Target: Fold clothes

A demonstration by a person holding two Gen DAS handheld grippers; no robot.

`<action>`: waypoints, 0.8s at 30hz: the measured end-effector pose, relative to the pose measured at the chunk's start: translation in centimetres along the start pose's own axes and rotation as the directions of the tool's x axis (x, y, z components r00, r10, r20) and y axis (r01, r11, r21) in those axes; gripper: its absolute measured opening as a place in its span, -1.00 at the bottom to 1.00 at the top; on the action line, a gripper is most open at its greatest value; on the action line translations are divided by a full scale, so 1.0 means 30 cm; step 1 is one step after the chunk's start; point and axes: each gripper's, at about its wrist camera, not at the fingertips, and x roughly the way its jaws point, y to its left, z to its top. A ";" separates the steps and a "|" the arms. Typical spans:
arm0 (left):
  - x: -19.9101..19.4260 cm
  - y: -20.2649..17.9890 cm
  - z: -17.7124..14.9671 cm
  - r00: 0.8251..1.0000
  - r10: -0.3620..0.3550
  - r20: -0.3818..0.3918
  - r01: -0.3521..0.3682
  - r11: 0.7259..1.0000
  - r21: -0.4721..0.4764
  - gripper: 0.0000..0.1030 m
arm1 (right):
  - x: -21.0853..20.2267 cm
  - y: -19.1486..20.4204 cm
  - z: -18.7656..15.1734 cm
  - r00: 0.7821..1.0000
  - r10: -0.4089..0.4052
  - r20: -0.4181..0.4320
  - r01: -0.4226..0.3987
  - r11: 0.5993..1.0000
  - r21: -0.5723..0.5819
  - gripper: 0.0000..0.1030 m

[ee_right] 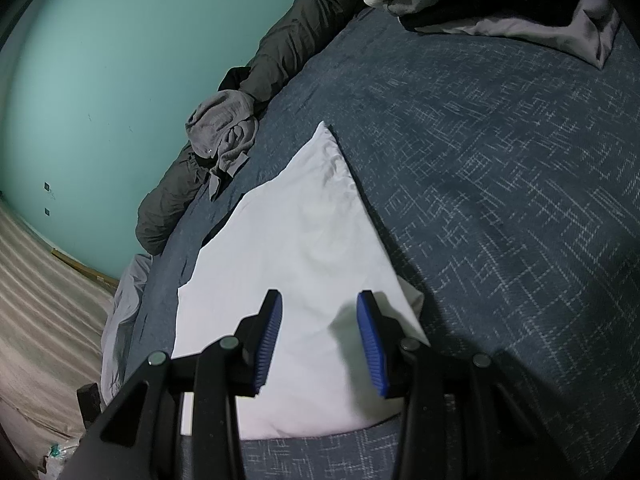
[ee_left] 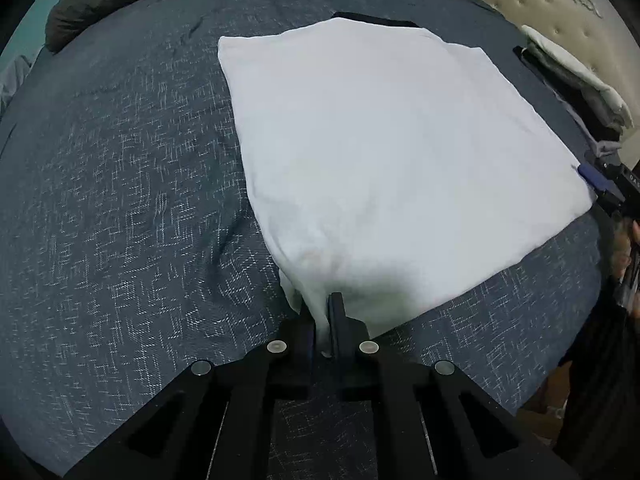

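Note:
A white garment (ee_left: 384, 152) lies folded flat on the dark blue bedspread (ee_left: 120, 200). My left gripper (ee_left: 322, 312) is shut on the garment's near corner, which bunches up between the fingers. In the left wrist view my right gripper (ee_left: 600, 184) shows at the far right edge of the cloth. In the right wrist view the right gripper (ee_right: 320, 336) hangs open just over the white garment (ee_right: 296, 248), its blue pads (ee_right: 370, 340) apart with nothing between them.
A grey crumpled garment (ee_right: 224, 132) and a dark olive bolster (ee_right: 280, 48) lie along the far side of the bed by the teal wall. Folded clothes (ee_left: 580, 80) are stacked near the tufted headboard (ee_left: 560, 0). More folded cloth (ee_right: 480, 8) sits at the top.

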 end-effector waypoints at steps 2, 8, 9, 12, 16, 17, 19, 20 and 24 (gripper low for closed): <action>0.016 0.006 -0.005 1.000 -0.010 -0.020 0.009 1.000 -0.012 -0.86 | 0.001 -0.002 0.000 1.000 -0.001 0.000 0.001 1.000 0.000 -0.25; 0.047 0.016 -0.008 0.999 -0.030 -0.042 0.028 0.998 -0.048 -0.60 | 0.005 0.002 -0.001 1.000 -0.003 -0.001 0.003 1.000 -0.002 -0.25; 0.050 0.018 -0.007 0.999 -0.032 -0.043 0.030 0.998 -0.052 -0.53 | 0.006 0.001 0.000 1.000 -0.004 -0.002 0.004 1.000 -0.002 -0.25; 0.066 0.019 -0.004 0.998 -0.037 -0.050 0.033 0.998 -0.062 -0.47 | 0.008 0.001 0.000 1.000 -0.004 -0.003 0.004 1.000 -0.001 -0.25; 0.085 0.025 -0.001 0.997 -0.043 -0.063 0.039 0.997 -0.070 -0.47 | 0.007 -0.001 0.001 1.000 -0.003 -0.001 0.003 1.000 0.000 -0.25; 0.086 0.024 -0.002 0.997 -0.040 -0.063 0.036 0.997 -0.063 -0.50 | 0.007 -0.002 0.002 1.000 -0.003 -0.002 0.003 1.000 0.001 -0.25; 0.082 0.019 -0.004 0.997 -0.035 -0.064 0.032 0.999 -0.043 -0.64 | 0.008 -0.004 0.003 1.000 -0.002 -0.002 0.002 1.000 0.003 -0.25; 0.079 0.016 -0.005 0.997 -0.033 -0.063 0.031 0.999 -0.034 -0.70 | 0.009 -0.004 0.003 1.000 -0.002 -0.001 0.002 1.000 0.003 -0.25; 0.065 0.015 -0.002 0.998 -0.028 -0.058 0.026 0.999 -0.024 -0.81 | 0.013 -0.002 0.002 1.000 -0.001 -0.002 0.001 1.000 0.003 -0.25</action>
